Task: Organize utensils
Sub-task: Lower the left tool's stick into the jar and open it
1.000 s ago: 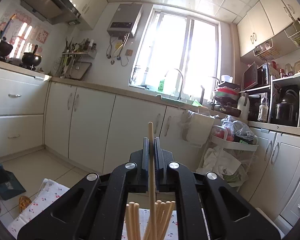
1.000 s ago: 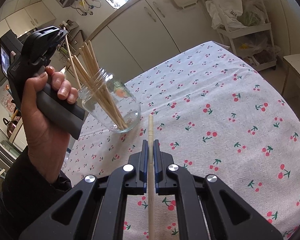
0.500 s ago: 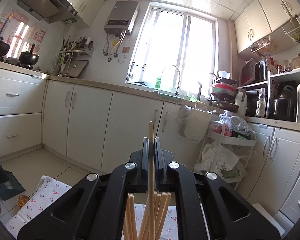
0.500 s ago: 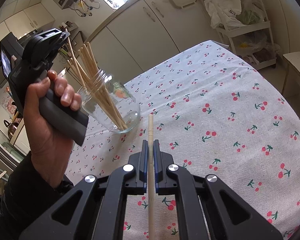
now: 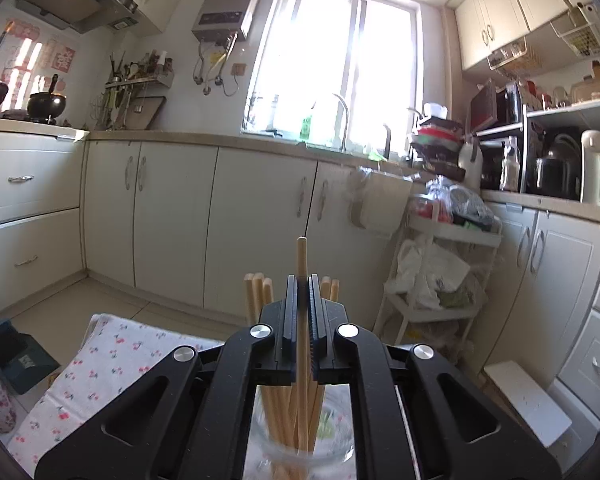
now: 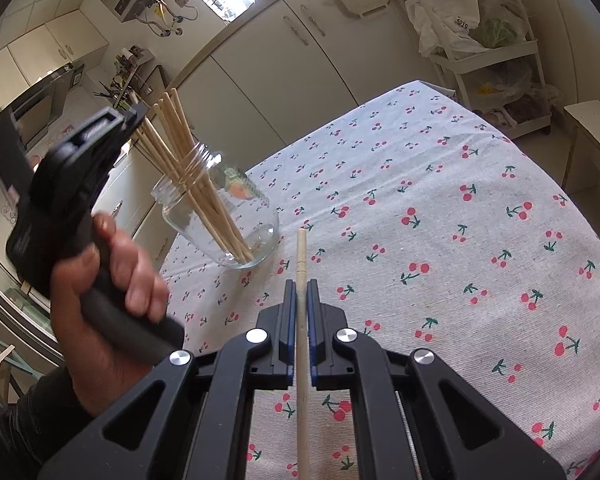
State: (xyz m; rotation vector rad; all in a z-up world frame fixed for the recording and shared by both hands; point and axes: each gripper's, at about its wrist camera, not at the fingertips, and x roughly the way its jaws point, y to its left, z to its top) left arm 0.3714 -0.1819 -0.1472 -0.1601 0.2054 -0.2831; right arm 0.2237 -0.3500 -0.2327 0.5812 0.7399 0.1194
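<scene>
The left hand-held gripper is clamped on one chopstick above the glass jar, seemingly to drop it in; the right hand-held gripper, near the jar, pinches another chopstick over the table.

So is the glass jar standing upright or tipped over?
Upright: the glass jar stands on its base on the tablecloth, chopsticks leaning out.

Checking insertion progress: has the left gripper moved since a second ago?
Yes. The left gripper has dropped lower toward the glass jar, which stays put on the cherry tablecloth.
</scene>
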